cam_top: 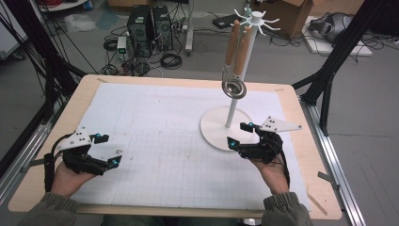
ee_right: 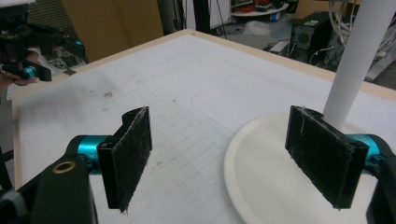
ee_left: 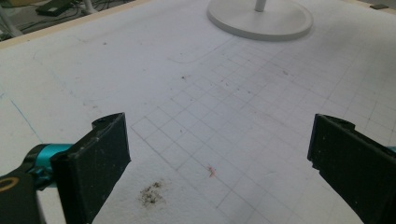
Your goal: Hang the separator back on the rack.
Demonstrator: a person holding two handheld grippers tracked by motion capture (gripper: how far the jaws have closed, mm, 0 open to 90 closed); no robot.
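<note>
Right gripper (cam_top: pixel 241 135) gapes at the stand (cam_top: pixel 225 128), left gripper (cam_top: pixel 109 149) gapes idle; next we must reach the hung whisks (cam_top: pixel 234 70).

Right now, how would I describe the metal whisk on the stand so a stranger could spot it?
Find the white hook stand on the right of the white gridded mat. Two wooden-handled utensils hang from its top; the coiled metal whisk is the one ending in a round spiral wire head beside the pole.
</note>
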